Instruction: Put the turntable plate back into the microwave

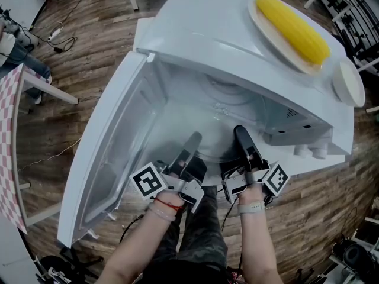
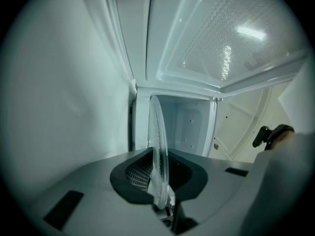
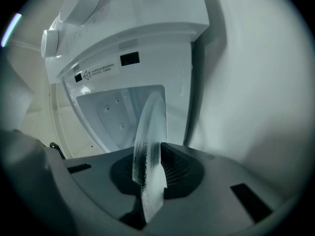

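The white microwave stands with its door swung wide to the left. Both grippers reach into the cavity side by side. The clear glass turntable plate is faint in the head view, inside the cavity ahead of the jaws. My left gripper is shut on the plate's near rim; in the left gripper view the plate shows edge-on between the jaws of the left gripper. My right gripper is shut on the same rim, and the plate runs edge-on through the right gripper.
On top of the microwave lie a plate with a yellow corn cob and a white round dish. The control knobs sit at the front right. A checkered table stands at the far left on the wooden floor.
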`<state>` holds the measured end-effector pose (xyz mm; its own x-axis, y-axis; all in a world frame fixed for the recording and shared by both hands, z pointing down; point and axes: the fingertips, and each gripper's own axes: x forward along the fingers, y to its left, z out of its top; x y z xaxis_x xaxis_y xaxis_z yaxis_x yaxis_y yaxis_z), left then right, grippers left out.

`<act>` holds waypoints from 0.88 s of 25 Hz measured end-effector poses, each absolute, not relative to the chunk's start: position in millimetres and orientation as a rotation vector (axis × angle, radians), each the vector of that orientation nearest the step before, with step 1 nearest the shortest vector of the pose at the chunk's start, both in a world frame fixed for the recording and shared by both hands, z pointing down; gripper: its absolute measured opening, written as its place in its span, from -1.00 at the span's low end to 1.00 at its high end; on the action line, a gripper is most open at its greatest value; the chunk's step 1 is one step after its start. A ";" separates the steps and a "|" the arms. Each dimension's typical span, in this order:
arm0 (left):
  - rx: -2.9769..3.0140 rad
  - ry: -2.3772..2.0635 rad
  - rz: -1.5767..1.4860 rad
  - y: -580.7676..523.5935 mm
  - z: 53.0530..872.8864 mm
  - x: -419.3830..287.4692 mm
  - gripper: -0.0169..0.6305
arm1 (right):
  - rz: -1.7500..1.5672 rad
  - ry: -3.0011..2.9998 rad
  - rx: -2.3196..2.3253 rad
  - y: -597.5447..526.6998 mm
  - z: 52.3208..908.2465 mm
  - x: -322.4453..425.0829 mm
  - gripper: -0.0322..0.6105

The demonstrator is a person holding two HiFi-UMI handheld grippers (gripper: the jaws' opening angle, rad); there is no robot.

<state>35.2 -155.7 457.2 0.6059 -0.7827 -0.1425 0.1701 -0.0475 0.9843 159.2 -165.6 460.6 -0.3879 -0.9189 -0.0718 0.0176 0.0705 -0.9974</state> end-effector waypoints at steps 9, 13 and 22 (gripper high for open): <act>1.461 -0.539 -0.754 -150.9 456.3 41.2 -0.83 | -1.435 1.502 -0.954 -172.9 462.2 160.9 -0.77; 1.453 -0.546 -0.768 -149.4 458.1 38.2 -0.83 | -1.433 1.512 -0.948 -175.4 462.3 157.1 -0.77; 1.345 -0.548 -0.849 -151.7 457.1 35.8 -0.83 | -1.405 1.545 -0.995 -175.6 457.1 153.5 -0.77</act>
